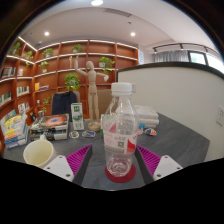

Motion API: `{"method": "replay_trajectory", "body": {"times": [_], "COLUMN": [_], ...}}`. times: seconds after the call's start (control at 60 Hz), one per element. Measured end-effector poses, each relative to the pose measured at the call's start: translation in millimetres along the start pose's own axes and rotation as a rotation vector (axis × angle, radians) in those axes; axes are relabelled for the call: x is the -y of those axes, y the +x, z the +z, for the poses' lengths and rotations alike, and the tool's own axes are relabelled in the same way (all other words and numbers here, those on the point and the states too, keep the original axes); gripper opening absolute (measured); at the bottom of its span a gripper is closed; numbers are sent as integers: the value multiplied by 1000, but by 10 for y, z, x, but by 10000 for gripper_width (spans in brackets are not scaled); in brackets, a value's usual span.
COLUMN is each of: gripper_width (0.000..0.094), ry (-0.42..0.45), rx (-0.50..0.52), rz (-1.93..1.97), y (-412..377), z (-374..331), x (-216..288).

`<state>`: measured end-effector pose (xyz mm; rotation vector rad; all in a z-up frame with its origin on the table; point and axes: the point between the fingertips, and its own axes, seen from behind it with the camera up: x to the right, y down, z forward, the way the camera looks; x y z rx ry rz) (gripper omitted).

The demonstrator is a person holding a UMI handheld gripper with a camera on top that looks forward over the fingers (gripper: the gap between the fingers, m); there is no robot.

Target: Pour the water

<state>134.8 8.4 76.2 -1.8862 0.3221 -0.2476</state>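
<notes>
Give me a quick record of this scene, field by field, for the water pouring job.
bottle: clear plastic bottle, white cap on, upright on a red coaster
gripper: jaws open, bottle stands between them
cup: pale cup, beside the bottle, outside the jaws
surface: grey table
background: wooden mannequin, wooden shelves

Clear plastic bottle (121, 130), white cap, red-and-white label, upright on a red coaster (120, 172) between the gripper (115, 160) fingers, a gap at either side. Pale cup (39, 152) to the left on the grey table (180, 135). Wooden mannequin (92, 88) beyond; shelves (70, 55) with plants behind.
</notes>
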Motion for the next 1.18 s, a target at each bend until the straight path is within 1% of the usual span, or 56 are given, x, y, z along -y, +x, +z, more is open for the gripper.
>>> {"method": "replay_trajectory", "body": {"times": [0.133, 0.25, 0.4, 0.517, 0.583, 0.717, 0.8, 1.017, 1.183], "gripper_width": [882, 883, 884, 884, 880, 884, 877, 881, 883], "ry": [-12, 34, 99, 149, 160, 184, 178, 173, 173], "rx": [-13, 17, 90, 157, 187, 235, 253, 246, 284], "rz": [-52, -55, -18, -4, 3, -13, -39, -75, -80], "y": [30, -1, -144, -337, -445, -640, -713, -748, -841], "z": [-448, -943, -1543, -1855, -2011, -2216, -2243, -2296, -2337], "x": [-115, -28, 219, 378, 428, 511, 495, 477, 475]}}
